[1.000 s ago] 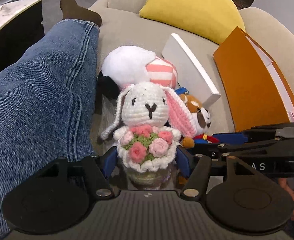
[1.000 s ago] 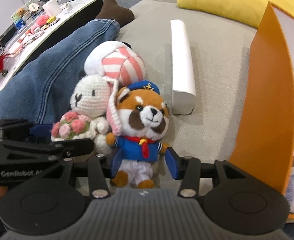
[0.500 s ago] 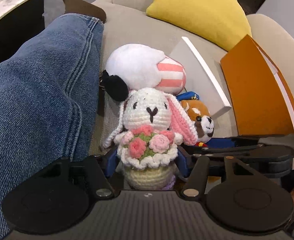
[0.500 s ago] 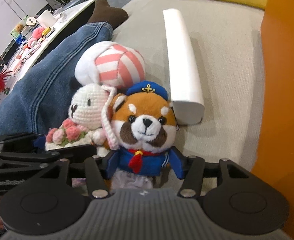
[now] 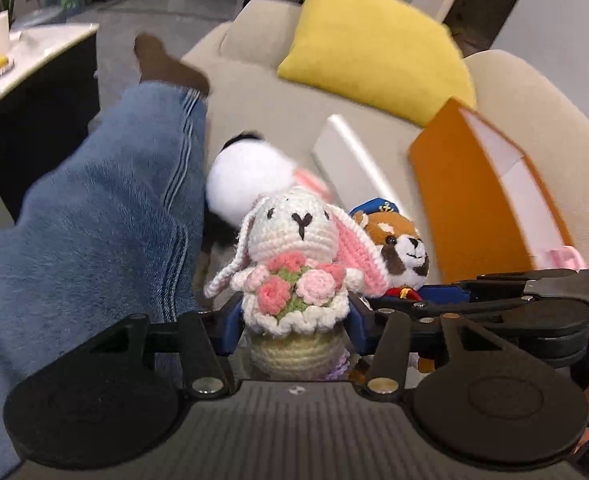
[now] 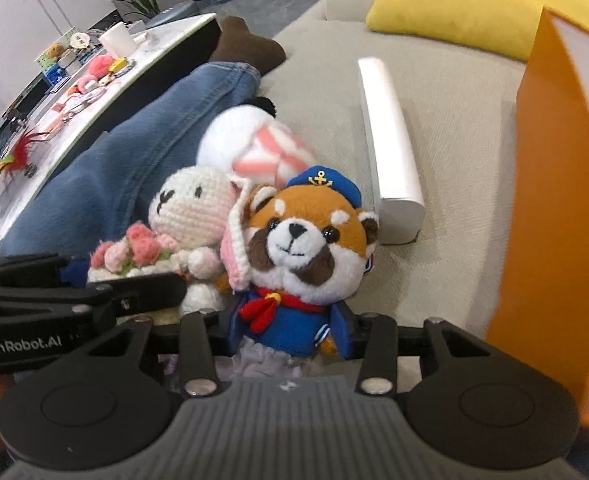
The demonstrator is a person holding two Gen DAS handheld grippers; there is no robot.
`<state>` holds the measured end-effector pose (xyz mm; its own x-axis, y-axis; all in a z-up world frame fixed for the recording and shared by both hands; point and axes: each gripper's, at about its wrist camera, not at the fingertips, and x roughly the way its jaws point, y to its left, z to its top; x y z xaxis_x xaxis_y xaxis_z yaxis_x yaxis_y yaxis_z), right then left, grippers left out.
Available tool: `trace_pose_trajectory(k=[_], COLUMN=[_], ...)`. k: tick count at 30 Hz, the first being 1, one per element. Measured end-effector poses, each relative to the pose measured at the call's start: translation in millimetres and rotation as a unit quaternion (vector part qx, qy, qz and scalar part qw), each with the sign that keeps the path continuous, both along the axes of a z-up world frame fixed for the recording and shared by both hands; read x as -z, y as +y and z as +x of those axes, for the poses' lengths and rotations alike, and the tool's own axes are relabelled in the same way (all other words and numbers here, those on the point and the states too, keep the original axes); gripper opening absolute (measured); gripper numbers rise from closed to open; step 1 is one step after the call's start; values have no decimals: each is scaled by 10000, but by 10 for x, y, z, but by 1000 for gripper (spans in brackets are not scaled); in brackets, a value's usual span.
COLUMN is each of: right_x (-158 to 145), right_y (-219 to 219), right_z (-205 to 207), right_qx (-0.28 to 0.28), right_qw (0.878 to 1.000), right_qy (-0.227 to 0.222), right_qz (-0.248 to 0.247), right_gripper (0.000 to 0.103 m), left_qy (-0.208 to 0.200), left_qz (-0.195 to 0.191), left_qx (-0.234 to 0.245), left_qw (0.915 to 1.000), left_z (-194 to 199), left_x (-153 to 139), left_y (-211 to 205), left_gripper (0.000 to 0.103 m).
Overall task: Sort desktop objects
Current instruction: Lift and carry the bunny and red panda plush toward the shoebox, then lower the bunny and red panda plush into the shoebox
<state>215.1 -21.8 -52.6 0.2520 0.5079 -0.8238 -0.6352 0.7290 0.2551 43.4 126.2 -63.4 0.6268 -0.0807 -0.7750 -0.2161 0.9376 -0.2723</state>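
Two soft toys leave a beige sofa [image 6: 446, 92] side by side, each pinched low on its body by a hand-held gripper. The left gripper [image 5: 292, 322], whose jaws have just been closing, clamps its blue pads on the cream base of a crocheted rabbit [image 5: 294, 264] holding pink flowers; the right gripper [image 6: 286, 336], its jaws also just closing, squeezes the blue jacket of a red panda in a sailor cap [image 6: 302, 248]. Both toys appear to hang clear of the cushion, though their undersides are hidden behind the gripper bodies, so that cannot be confirmed.

The two toys are pressed together: the rabbit's long pink ear [image 6: 234, 252] lies against the panda's cheek. If the hands part quickly, that ear could drag on the panda and twist one toy out of its grip. Both holds sit low on soft, yielding stuffing, with heavy heads above, so either toy could tip forward or slide out during a fast swing.

A white and pink striped plush [image 6: 254, 148] rests on the sofa just behind the pair, beside the person's denim-clad leg [image 5: 94, 240], and could be knocked by a low pass. To the right stands an orange box [image 6: 550, 184], with a white box [image 6: 390, 136] lying between it and the toys; a careless sweep toward the orange box could clip its upright flap or nudge the white one.
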Motion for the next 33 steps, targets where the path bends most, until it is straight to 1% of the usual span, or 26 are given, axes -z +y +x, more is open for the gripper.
trace_pose_trajectory(k=[4, 7, 12, 15, 18, 21, 24, 29, 31, 33], right_x=[-339, -615, -1063, -1290, -1476, -1565, -1574, -1432, -1334, -1190], right_y=[-183, -402, -790, -1040, -1294, -1507, -1670, -1914, -1954, -1958], right_z=[-172, -227, -189, -73, 62, 304, 591, 1138, 1325, 1537], right_qx=[-80, 34, 409, 673, 869, 969, 1000, 843, 745, 664], right_qw=[9992, 9974, 9911, 9861, 9815, 9803, 9803, 9823, 9820, 9823], right_qy=[-403, -720, -1251, -1502, -1699, -1723, -1696, -1520, -1464, -1330], right_qz=[7, 87, 201, 209, 156, 47, -181, -702, -931, -1137], right_gripper=[45, 45, 45, 45, 45, 45, 45, 45, 45, 45], left_qy=[-359, -714, -1350, -1620, -1748, -1753, -1657, -1345, -1201, -1075], left_qz=[8, -4, 26, 2, -61, -116, -110, 160, 398, 668], left_qx=[143, 346, 860, 1167, 1397, 1524, 1610, 1749, 1786, 1870], left_qw=[9993, 9968, 9871, 9799, 9746, 9726, 9729, 9752, 9758, 9742], left_z=[-73, -21, 269, 508, 791, 1105, 1413, 1969, 2169, 2327], left_x=[-288, -533, -905, -1079, -1183, -1222, -1137, -909, -798, -650], left_y=[-128, -263, -578, -789, -1016, -1257, -1504, -1820, -1909, -1981], left_gripper=[59, 59, 59, 59, 59, 59, 59, 59, 59, 59])
